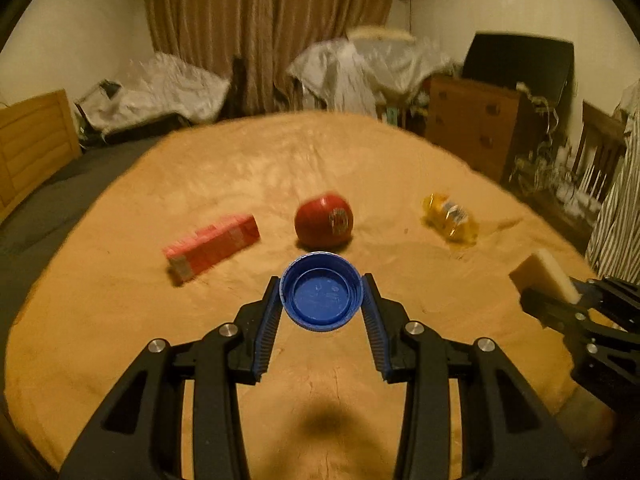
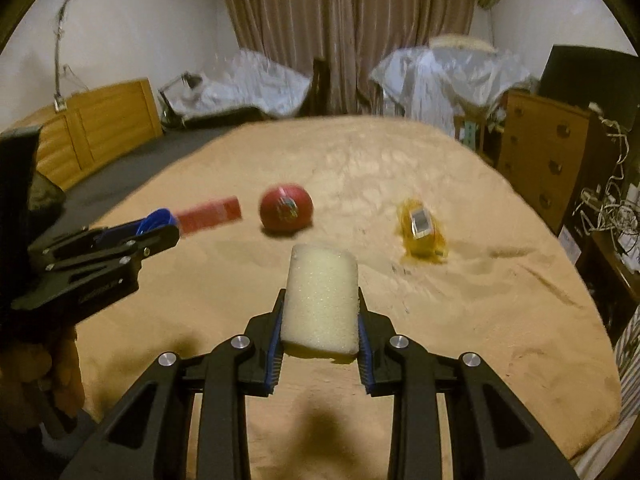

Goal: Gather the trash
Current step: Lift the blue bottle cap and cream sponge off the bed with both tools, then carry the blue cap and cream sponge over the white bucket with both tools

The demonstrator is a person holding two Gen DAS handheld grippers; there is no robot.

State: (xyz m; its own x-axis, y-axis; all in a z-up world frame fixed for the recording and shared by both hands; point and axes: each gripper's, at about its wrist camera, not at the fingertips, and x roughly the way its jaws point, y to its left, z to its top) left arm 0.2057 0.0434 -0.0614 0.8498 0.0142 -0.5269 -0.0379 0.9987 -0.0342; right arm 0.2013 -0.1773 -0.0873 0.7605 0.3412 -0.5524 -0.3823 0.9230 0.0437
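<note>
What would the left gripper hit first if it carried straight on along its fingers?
Probably the red apple, lying on the blanket just past the blue cap clamped in the left gripper; depth is uncertain.

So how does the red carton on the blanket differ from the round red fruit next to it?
The flat red rectangular carton is boxy with straight edges; the round red fruit is ball-shaped. The carton lies lengthwise on its side and sits low, while the fruit stands taller. The fruit carries a small sticker facing the cameras; the carton shows a pale end panel instead. Both are red, rest loose on the tan blanket, and neither hand-held gripper touches them.
</note>
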